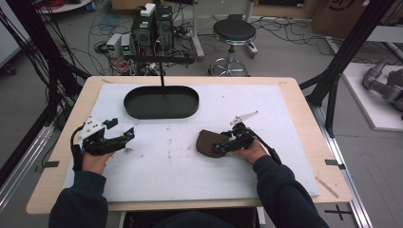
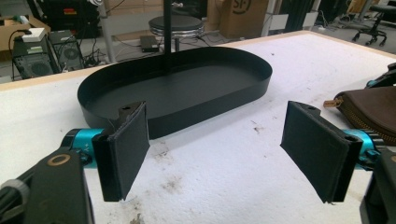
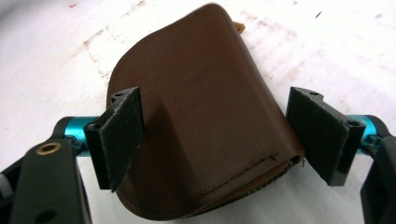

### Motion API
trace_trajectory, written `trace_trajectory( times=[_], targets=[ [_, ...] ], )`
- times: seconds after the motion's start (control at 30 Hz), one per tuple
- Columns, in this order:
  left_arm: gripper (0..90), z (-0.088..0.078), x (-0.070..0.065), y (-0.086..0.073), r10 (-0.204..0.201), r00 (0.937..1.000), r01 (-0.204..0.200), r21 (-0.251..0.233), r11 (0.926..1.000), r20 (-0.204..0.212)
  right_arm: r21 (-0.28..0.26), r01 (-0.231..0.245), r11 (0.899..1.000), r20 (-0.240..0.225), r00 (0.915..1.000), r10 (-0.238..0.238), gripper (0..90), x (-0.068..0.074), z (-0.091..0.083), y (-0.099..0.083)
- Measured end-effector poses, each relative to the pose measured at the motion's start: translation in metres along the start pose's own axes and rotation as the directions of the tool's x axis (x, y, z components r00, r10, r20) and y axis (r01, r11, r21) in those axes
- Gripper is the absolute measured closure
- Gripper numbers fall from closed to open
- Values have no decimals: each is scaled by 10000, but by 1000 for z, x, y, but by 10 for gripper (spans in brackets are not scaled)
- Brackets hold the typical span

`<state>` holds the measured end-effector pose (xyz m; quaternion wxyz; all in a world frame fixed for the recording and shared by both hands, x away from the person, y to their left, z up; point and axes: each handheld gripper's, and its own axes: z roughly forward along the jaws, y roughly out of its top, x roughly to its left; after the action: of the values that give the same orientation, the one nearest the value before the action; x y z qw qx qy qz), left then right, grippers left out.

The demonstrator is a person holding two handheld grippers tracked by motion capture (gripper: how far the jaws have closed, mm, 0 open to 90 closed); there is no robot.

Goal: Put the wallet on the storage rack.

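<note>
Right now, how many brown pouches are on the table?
1. The brown pouch lies on the white mat, near the front on the right side, between the open jaws of the right tool. Nothing there looks able to hide another.

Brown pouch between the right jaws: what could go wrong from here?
The right gripper is open around the brown pouch, its jaws at the two side edges. Closing there may buckle the soft leather or let it slip out. The black tray has a raised wall, so a low carry could catch its rim.
</note>
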<state>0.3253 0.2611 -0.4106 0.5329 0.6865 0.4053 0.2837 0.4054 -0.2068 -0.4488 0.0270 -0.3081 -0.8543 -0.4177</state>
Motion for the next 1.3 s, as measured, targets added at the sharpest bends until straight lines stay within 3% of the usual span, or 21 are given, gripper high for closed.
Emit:
trace_trajectory(
  times=[0.13,0.37,0.53,0.67,0.73,0.8,0.9,0.93,1.0,1.1,1.17,1.23,1.3],
  targets=[
    [233,0,0,-1,27,10000,-27,33,10000,-54,125,-44,9999,-264,9996,47,222,0,1,-1],
    [237,1,0,-1,87,10000,-87,110,9999,-31,288,71,9996,-121,9999,-68,307,4,-4,2],
    [241,0,2,-2,19,10000,-18,100,9999,-93,-120,449,9989,-266,9986,-452,562,7,-23,5],
    [245,0,3,-1,18,9999,-17,68,10000,-141,-374,825,9959,-317,9960,-837,631,15,-32,7],
    [247,-1,3,-1,8,9999,-7,44,10000,-170,-553,1170,9916,35,9931,-1169,646,19,-34,8],
    [248,-1,3,-1,-19,9999,19,5,10000,-164,-722,1490,9862,712,9870,-1439,663,24,-39,11],
    [249,-1,4,-1,-32,9998,32,1,10000,-215,-922,2102,9733,1997,9615,-1888,677,27,-45,13],
    [250,-1,4,-1,-17,9998,17,-3,10000,-219,-866,2311,9691,2374,9495,-2052,678,27,-47,13],
    [250,-2,4,-1,-67,9997,67,-23,10000,-233,-792,2455,9662,2725,9376,-2159,678,28,-48,12],
    [250,-2,5,-1,-52,9997,51,-29,10000,-241,-837,2567,9628,2644,9373,-2269,667,30,-47,12],
    [250,-2,5,-1,-72,9997,71,-42,10000,-252,-939,2580,9616,2413,9429,-2294,652,30,-47,12],
    [250,-2,4,-1,-47,9997,47,-9,10000,-236,-923,2410,9661,1953,9558,-2198,626,30,-44,12],
    [250,-2,4,-1,-28,9997,27,-24,10000,-223,-760,2550,9640,1973,9515,-2361,612,31,-40,12]
  ],
)
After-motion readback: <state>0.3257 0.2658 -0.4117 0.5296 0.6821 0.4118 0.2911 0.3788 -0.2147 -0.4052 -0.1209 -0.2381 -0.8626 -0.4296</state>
